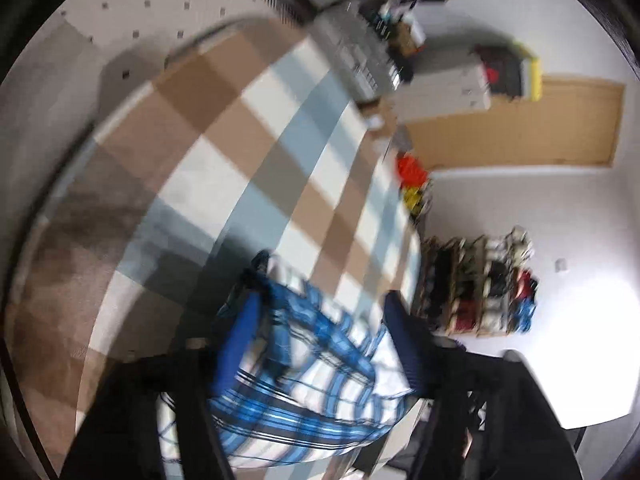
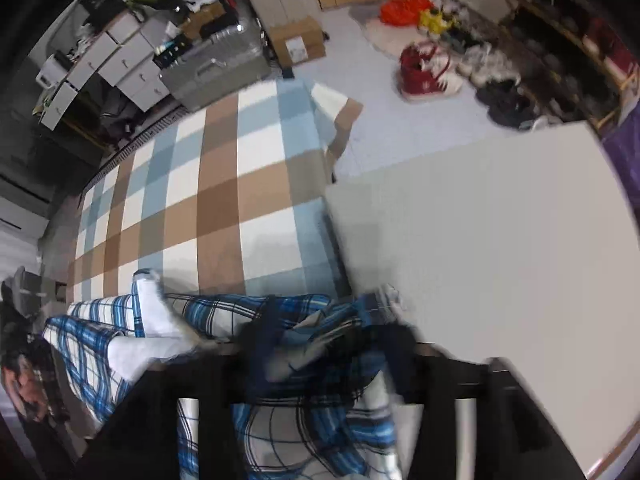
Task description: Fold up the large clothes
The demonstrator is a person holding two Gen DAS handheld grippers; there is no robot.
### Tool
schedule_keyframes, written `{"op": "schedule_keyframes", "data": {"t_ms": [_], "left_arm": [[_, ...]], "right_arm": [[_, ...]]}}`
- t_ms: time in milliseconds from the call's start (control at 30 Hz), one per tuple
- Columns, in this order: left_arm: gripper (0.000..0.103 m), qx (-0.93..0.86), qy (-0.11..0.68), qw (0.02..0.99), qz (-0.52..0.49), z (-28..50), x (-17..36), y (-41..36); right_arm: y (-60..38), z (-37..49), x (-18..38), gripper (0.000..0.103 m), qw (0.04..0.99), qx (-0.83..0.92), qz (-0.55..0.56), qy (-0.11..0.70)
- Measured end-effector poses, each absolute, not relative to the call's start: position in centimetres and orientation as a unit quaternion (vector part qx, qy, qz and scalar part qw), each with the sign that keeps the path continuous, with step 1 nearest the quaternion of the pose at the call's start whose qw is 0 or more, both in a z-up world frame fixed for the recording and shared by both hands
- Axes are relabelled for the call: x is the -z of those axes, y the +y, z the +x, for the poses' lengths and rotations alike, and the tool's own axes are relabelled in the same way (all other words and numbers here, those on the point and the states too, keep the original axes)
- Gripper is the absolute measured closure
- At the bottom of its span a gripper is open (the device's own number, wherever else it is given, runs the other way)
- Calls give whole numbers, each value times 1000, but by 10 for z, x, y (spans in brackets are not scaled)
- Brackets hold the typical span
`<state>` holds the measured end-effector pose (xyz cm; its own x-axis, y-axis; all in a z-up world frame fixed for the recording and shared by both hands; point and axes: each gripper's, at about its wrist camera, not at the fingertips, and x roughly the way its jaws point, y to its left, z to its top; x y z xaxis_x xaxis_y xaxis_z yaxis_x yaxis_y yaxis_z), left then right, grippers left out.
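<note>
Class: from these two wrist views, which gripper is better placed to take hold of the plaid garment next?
Left, probably: the left gripper straddles the plaid garment with open fingers; the right gripper does too, but its view is blurrier.

You have a blue, white and black plaid shirt [image 2: 208, 312] on a bedspread [image 2: 224, 184] checked brown, white and pale blue; at two o'clock, a red bag [image 2: 420, 74] on the grey floor [image 2: 360, 60].

You have one blue plaid shirt [image 2: 224, 312], one checked bedspread [image 2: 224, 184], one silver suitcase [image 2: 216, 76] and one cardboard box [image 2: 298, 42] at upper centre.
</note>
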<state>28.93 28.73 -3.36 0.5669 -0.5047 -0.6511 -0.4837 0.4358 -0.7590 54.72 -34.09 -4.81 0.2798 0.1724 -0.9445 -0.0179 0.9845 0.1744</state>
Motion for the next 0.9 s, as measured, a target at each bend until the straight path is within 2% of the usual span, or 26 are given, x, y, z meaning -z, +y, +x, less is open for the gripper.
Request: {"op": "schedule_keyframes", "data": {"t_ms": [67, 200, 333, 400, 667, 767, 900], "left_arm": [[38, 3, 462, 721, -517, 289, 24, 282], [38, 45, 492, 719, -490, 281, 19, 249], [38, 92, 543, 710, -439, 281, 30, 206], [38, 119, 568, 700, -416, 289, 40, 183], [38, 155, 632, 670, -356, 321, 79, 124], [38, 140, 640, 665, -360, 337, 87, 127], [38, 133, 638, 667, -361, 365, 89, 132]], "right_arm": [[-343, 541, 35, 39, 806, -51, 60, 587], [-329, 518, 11, 21, 836, -20, -11, 548], [-293, 488, 2, 18, 855, -44, -84, 510], [-277, 476, 4, 9, 856, -61, -91, 506], [-179, 454, 71, 9, 801, -169, -182, 545], [-150, 473, 102, 10, 784, -165, -208, 561], [-132, 510, 127, 10, 776, -153, -190, 581]]}}
